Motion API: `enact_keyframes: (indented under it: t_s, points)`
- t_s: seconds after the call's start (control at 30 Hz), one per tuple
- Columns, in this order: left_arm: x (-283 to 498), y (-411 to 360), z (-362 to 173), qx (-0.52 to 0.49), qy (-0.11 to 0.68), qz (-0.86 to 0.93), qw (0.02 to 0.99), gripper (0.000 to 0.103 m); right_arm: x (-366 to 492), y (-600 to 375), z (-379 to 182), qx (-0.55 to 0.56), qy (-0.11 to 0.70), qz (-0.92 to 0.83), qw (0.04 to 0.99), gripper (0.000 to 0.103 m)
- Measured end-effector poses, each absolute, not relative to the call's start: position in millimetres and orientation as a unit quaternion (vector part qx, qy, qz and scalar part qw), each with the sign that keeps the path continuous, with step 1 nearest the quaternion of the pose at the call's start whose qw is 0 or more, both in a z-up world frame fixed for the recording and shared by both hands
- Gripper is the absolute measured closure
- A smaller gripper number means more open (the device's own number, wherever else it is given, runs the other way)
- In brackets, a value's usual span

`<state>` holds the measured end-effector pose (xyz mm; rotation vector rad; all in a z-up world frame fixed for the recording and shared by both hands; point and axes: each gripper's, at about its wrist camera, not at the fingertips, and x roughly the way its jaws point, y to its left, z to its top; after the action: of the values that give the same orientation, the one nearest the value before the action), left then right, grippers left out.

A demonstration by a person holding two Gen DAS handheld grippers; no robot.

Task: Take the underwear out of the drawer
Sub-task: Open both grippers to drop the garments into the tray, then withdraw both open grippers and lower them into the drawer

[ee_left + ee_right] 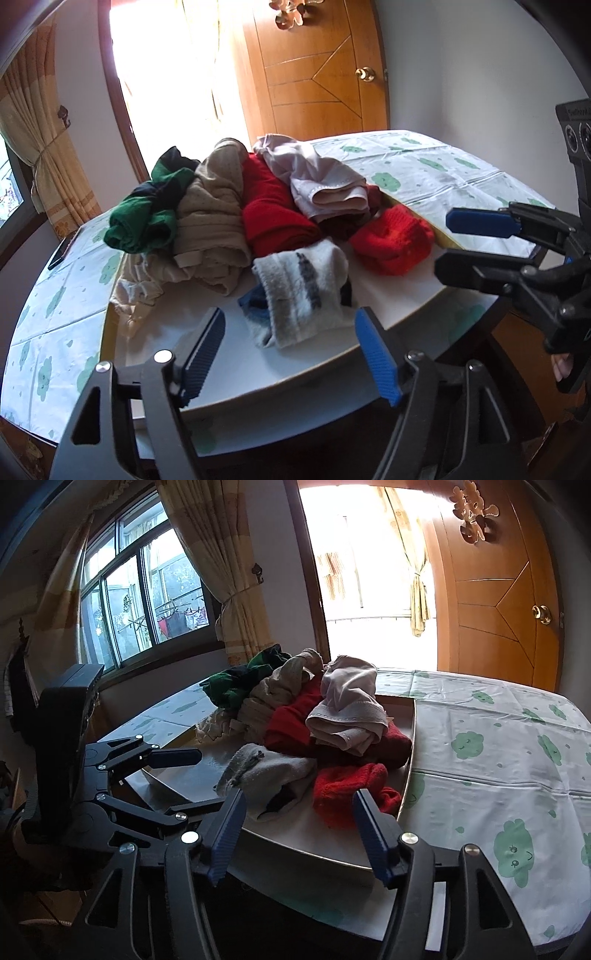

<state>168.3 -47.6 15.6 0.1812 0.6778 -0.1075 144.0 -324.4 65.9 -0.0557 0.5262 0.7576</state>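
Note:
A shallow drawer with a white bottom lies on the table, piled with clothes. On top of the pile rests pale pink underwear, over a dark red garment. A beige garment and a green and black one lie further left. Nearer me are a grey-white sock and a red knit sock. My left gripper is open just short of the grey-white sock, holding nothing. To its right, my right gripper is open before the red sock, empty.
The table wears a white cloth with green clouds. A dark phone-like object lies at its left edge. Behind are a wooden door, a bright doorway, a window and tied curtains.

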Motion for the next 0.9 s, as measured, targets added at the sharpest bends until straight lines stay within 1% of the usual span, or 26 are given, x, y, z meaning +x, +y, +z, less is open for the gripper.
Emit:
enact_keyframes:
  t_s: [0.23, 0.33, 0.4, 0.47, 0.53, 0.8, 0.9]
  points:
    - [135.0, -24.6, 14.7, 0.088, 0.315, -0.052, 0.943, 0.029, 106.7, -327.4, 61.1, -0.055, 0.257, 0.383, 0.886, 0.039]
    - [110.3, -14.8, 10.4, 0.089, 0.306, -0.05, 0.947, 0.028, 84.8, -332.9, 54.7, -0.07, 0.262, 0.392, 0.879, 0.037]
    - [95.9, -10.3, 6.5, 0.086, 0.302, -0.051, 0.948, 0.025, 68.8, -337.1, 47.8, -0.08, 0.269, 0.4, 0.873, 0.034]
    - [82.9, -6.4, -0.6, 0.084, 0.303, -0.052, 0.948, 0.022, 54.7, -339.7, 38.6, -0.091, 0.276, 0.405, 0.867, 0.033]
    - [73.5, -1.9, -11.9, 0.082, 0.315, -0.05, 0.944, 0.019, 44.4, -340.4, 26.0, -0.098, 0.291, 0.415, 0.856, 0.033]
    - [84.1, -5.0, -59.3, 0.072, 0.4, -0.047, 0.912, 0.019, 39.4, -316.5, -20.0, -0.128, 0.345, 0.429, 0.825, 0.033]
    - [91.1, -4.2, -66.0, 0.068, 0.413, -0.047, 0.907, 0.019, 45.6, -301.9, -28.3, -0.141, 0.361, 0.432, 0.815, 0.033]
